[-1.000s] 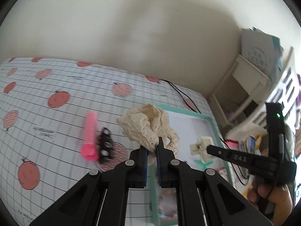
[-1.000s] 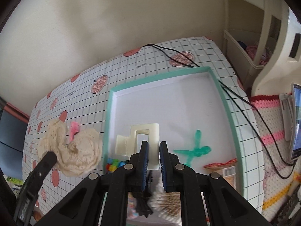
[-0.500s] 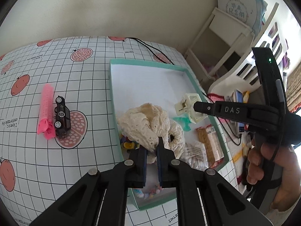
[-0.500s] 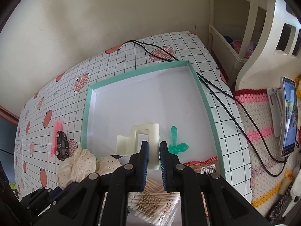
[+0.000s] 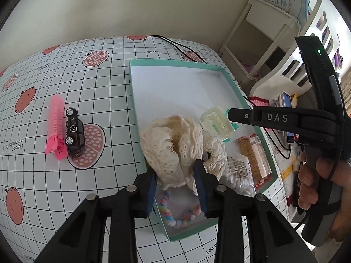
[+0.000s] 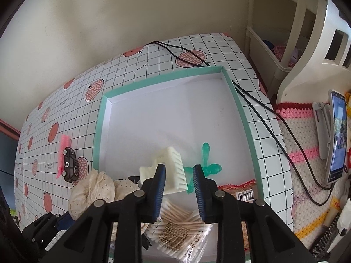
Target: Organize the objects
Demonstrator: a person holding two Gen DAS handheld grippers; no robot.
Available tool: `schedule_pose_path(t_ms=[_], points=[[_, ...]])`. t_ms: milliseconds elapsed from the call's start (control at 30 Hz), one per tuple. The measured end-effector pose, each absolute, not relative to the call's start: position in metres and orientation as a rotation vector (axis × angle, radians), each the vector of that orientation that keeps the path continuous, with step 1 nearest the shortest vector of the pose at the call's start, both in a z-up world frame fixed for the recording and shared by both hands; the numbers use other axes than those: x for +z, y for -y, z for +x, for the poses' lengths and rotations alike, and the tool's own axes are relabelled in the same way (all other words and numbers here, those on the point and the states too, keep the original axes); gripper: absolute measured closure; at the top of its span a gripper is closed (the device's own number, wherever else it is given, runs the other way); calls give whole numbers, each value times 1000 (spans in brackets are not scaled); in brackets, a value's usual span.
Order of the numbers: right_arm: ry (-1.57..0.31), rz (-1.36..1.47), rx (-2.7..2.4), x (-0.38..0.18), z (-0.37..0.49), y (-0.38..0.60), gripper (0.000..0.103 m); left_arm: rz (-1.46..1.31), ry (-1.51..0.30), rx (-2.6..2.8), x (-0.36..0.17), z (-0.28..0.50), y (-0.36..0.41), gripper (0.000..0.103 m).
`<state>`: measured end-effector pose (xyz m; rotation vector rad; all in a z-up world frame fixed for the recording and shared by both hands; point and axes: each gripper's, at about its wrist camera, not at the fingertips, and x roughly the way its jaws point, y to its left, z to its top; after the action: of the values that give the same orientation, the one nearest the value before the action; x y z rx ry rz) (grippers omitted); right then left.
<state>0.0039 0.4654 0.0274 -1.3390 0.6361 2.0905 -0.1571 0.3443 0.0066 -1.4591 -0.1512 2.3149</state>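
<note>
A teal-rimmed white box (image 5: 135,100) (image 6: 98,129) lies on the gridded table. My left gripper (image 5: 176,175) is open above its near end, and the cream lace scrunchie (image 5: 175,144) (image 6: 96,188) lies loose between the spread fingers. My right gripper (image 6: 178,176) is open, and the cream hair claw clip (image 6: 169,173) (image 5: 217,123) sits tilted just off its left finger, over a green clip (image 6: 208,164). A pink hair roller (image 5: 54,125) and a black toy car (image 5: 74,131) lie on the table left of the box.
The box also holds a bag of cotton swabs (image 6: 177,230), a snack packet (image 5: 254,155) and a pastel braided band (image 5: 175,217). Black cables (image 6: 258,114) run along the box's right side. A phone on a stand (image 6: 337,135) and white shelves (image 5: 263,43) are at the right.
Both grippers opened. The scrunchie dropped from the left gripper into the box, and the claw clip came loose from the right gripper and tipped over.
</note>
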Motion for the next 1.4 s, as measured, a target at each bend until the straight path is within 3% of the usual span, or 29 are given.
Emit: schedule_pose_path(t_ms=[133,233,433,633,767,1000,1133,1233,1400], points=[[-630,-1332,2106,32,2,-463,74,-1440,186,2320,11,-157,-341,67],[-622,-1326,2118,37,2,-461,74,-1409,229,2327,15,-157,-337,57],[-587,-1306,2155,52,-1,-454,72,-1353,310,2382,25,-158,-325,56],[-525,-1311,2194,65,-7,-442,58,-1283,395,2504,38,-159,-305,53],[-491,-1306,2217,73,-10,-436,37,-1284,436,2596,39,-161,-291,47],[-465,-1318,2233,75,-14,-430,18,-1373,527,2674,29,-167,-267,40],[-454,-1331,2234,72,-15,-429,13,-1415,560,2703,22,-168,-259,37],[-448,-1332,2237,71,-16,-428,7,-1434,574,2728,19,-167,-253,26],[-435,-1330,2237,71,-16,-428,0,-1446,577,2770,20,-166,-247,23]])
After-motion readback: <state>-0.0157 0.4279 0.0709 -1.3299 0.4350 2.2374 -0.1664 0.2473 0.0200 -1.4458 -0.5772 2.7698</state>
